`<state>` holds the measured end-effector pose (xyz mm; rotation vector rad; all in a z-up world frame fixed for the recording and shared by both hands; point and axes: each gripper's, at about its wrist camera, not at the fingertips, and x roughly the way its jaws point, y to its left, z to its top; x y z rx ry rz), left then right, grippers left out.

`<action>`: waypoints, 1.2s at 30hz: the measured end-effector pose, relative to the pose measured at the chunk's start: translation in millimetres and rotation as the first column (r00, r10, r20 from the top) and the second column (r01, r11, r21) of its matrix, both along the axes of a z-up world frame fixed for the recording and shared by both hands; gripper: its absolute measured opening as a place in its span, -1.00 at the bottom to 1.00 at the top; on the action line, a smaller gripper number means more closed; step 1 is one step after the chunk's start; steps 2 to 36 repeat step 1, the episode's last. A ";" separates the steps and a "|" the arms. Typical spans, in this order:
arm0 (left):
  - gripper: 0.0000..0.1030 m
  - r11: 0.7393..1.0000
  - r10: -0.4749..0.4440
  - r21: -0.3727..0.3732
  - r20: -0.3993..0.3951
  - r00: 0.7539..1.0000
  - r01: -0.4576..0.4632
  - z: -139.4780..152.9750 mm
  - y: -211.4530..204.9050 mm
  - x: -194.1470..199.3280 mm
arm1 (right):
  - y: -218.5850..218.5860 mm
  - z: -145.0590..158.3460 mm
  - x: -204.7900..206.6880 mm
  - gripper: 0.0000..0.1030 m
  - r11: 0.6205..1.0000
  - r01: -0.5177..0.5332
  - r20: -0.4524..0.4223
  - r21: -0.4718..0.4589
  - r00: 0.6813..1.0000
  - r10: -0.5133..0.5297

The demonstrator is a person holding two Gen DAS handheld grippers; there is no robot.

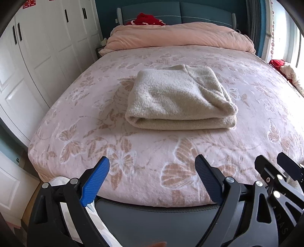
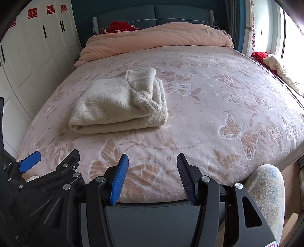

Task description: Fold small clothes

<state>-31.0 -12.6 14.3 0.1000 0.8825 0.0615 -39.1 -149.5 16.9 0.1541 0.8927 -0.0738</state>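
White wardrobe doors (image 1: 38, 57) line the left side of a bedroom, and a bed (image 1: 152, 152) covered in a pink blanket with a butterfly and flower pattern fills most of both views. At its head, against a blue headboard (image 1: 180, 13), lies a bunched peach duvet (image 1: 180, 38) with something red (image 1: 146, 20) behind it. A cream knitted garment (image 1: 180, 100) rests folded into a thick rectangle near the middle of the bed, its rounded fold facing the foot of the bed; in the right wrist view it sits toward the left (image 2: 119, 104). Both grippers hang over the foot edge, well apart from the garment. The left gripper (image 1: 152, 178) has its jaws spread wide with nothing between them. The right gripper (image 2: 152, 176) stands at a narrower gap, also empty.
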 end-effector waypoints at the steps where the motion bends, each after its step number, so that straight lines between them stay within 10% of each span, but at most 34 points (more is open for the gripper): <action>1: 0.70 1.000 -0.001 0.000 0.001 1.000 0.001 0.5 -0.1 0.2 | -0.1 0.3 0.1 0.02 1.000 0.001 0.001 0.000 1.000 -0.001; 36: 0.70 1.000 -0.001 0.000 0.001 1.000 0.001 0.5 -0.1 0.2 | -0.1 0.3 0.1 0.02 1.000 0.001 0.001 0.000 1.000 -0.001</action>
